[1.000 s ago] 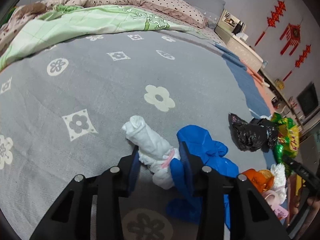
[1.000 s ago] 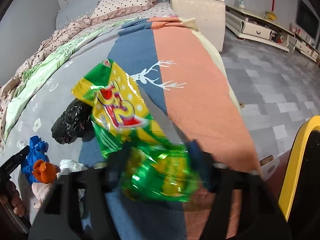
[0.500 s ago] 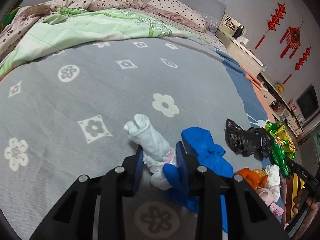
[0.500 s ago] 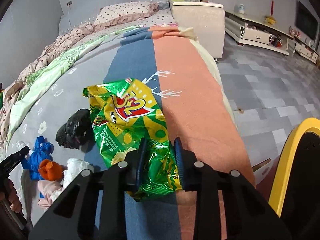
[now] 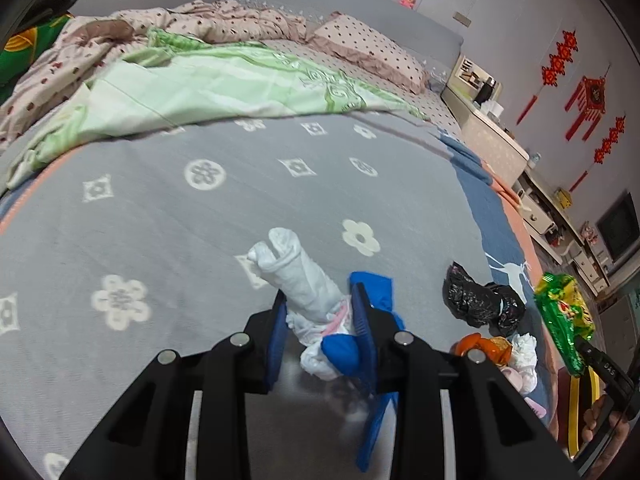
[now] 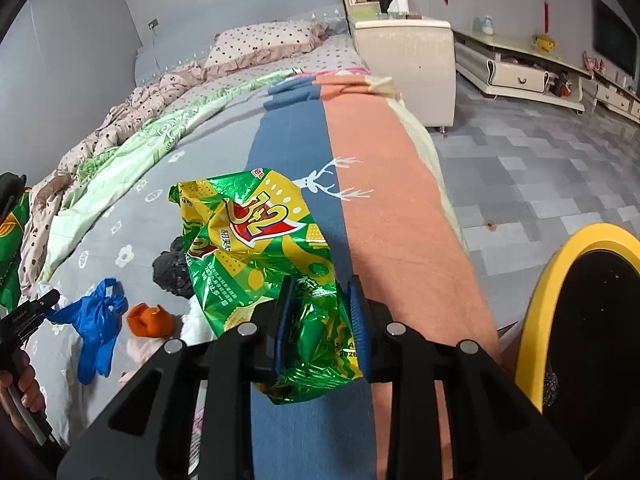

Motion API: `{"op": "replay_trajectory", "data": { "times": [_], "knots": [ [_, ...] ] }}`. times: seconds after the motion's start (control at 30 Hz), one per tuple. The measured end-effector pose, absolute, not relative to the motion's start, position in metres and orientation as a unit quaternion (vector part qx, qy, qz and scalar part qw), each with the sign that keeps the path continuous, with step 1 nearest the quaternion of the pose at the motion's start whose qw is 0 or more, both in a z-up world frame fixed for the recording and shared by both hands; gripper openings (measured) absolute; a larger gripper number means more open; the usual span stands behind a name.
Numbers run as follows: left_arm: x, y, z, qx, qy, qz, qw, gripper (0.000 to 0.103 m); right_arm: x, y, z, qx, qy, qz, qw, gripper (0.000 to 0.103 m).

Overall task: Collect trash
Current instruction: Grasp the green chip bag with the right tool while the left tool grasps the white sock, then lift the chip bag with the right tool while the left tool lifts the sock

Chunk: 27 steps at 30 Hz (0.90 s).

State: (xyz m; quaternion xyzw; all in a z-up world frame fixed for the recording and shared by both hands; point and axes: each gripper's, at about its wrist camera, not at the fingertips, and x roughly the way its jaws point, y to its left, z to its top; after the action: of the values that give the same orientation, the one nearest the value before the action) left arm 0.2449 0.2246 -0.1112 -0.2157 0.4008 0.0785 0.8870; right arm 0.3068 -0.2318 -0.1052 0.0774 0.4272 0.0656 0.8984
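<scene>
Between the blue pads of my left gripper [image 5: 322, 322] sits a rolled white wad [image 5: 298, 276], pinched near its lower end together with a fold of the blue plastic bag [image 5: 372, 288]. The roll sticks out toward 11 o'clock from the jaws, its free end clear of the grey flowered bedspread [image 5: 200, 208]. The bag's tail hangs down at 5 o'clock, past the right pad. The jaws have just been closing and now clamp both pieces.

My right gripper [image 6: 318, 312] is closed on the green and yellow snack bag [image 6: 256, 240], its jaws having just been closing too; the pads bite the bag's lower part, and the printed face rises toward 11 o'clock.

At 9 o'clock of that bag, on the bedspread, lie a black plastic bag [image 6: 172, 270], an orange peel [image 6: 150, 320] and white tissue [image 6: 192, 328], close together. A yellow-rimmed bin [image 6: 552, 280] stands at 3 o'clock.
</scene>
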Motion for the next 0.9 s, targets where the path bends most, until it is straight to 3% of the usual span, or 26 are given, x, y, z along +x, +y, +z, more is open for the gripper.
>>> {"op": "replay_trajectory", "data": {
  "times": [0.53,0.9],
  "knots": [
    [0.194,0.274,-0.108,-0.181,0.432,0.142,0.872,0.03,0.254,-0.218,-0.062,0.068,0.401,0.095,0.908,0.026],
    [0.171,0.331,-0.149,-0.285,0.475,0.134,0.822,0.034,0.238,-0.2,-0.049,0.056,0.395,0.109,0.91,0.026]
  ]
}}
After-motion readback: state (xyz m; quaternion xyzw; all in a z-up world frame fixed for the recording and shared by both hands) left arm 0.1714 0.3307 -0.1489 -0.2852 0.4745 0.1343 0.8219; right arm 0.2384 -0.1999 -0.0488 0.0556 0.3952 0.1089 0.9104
